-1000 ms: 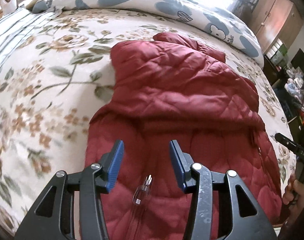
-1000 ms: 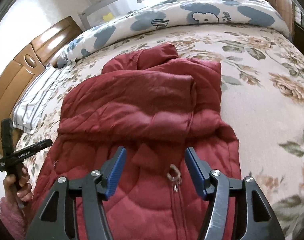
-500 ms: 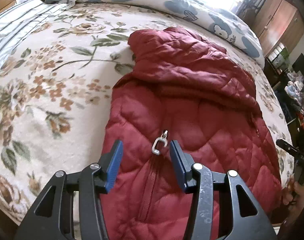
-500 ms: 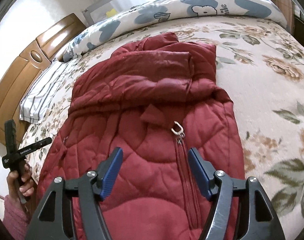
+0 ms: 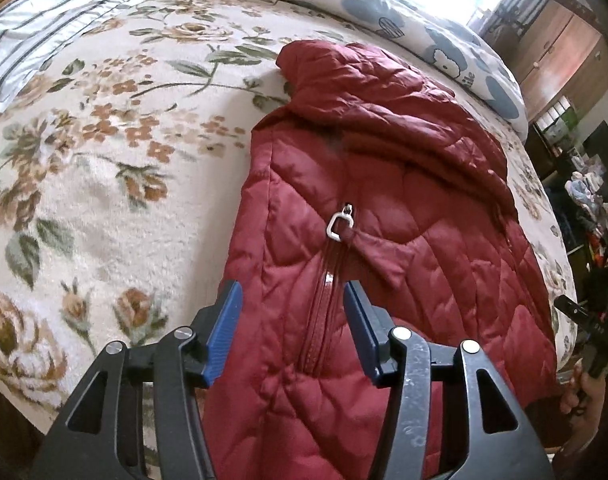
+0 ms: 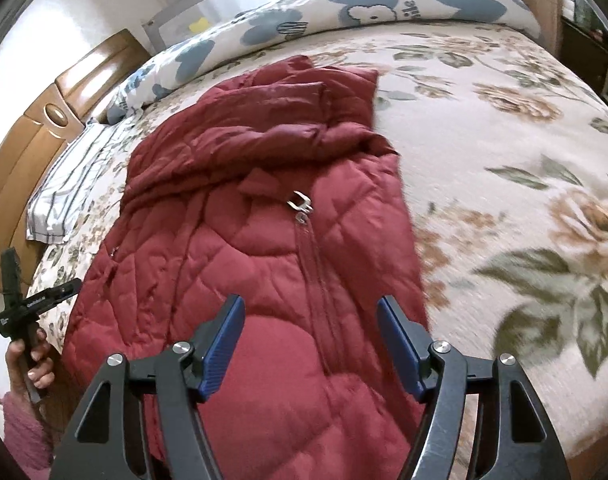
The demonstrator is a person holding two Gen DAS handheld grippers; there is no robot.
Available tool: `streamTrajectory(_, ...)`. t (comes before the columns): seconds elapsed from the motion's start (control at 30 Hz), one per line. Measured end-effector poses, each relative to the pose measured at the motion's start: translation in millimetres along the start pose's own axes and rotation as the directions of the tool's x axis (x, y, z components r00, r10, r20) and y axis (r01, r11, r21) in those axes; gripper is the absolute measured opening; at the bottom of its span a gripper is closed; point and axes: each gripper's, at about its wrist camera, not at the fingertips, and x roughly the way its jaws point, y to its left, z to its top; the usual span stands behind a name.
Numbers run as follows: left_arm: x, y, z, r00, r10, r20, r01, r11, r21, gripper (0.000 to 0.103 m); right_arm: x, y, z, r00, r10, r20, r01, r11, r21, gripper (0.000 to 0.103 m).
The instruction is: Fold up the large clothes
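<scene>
A dark red quilted jacket (image 5: pixel 403 208) lies on the floral bed, its sleeves folded across the upper part and its hem toward me. It also shows in the right wrist view (image 6: pixel 264 248). A silver zipper pull (image 5: pixel 339 227) sits mid-chest; it shows in the right wrist view too (image 6: pixel 300 202). My left gripper (image 5: pixel 292 324) is open and empty above the jacket's lower front, astride the zipper line. My right gripper (image 6: pixel 309 340) is open and empty above the jacket's lower part.
The floral bedspread (image 5: pixel 104 160) surrounds the jacket. A blue-patterned duvet (image 6: pixel 383 4) lies along the far side, a striped pillow (image 6: pixel 72 184) and wooden headboard (image 6: pixel 36 128) to one side. A wardrobe (image 5: pixel 559 52) and clutter stand beyond the bed.
Both grippers have drawn back toward the jacket's hem, still open and empty. The jacket looks farther away and the zipper pull has shifted up in both views.
</scene>
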Motion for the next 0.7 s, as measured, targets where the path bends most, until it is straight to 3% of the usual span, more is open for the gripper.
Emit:
streamTrajectory(0.4,-11,7,-22,1.000,-0.005,-0.019,0.005,1.000,0.015,0.064,-16,-33,-33,0.998,-0.047,-0.032,0.049,0.998,0.046,0.072)
streamTrajectory(0.7,-16,20,-41,0.999,-0.022,-0.042,0.022,1.000,-0.020,0.064,-16,-45,-56,0.998,-0.022,-0.065,0.027,0.996,0.084,0.074)
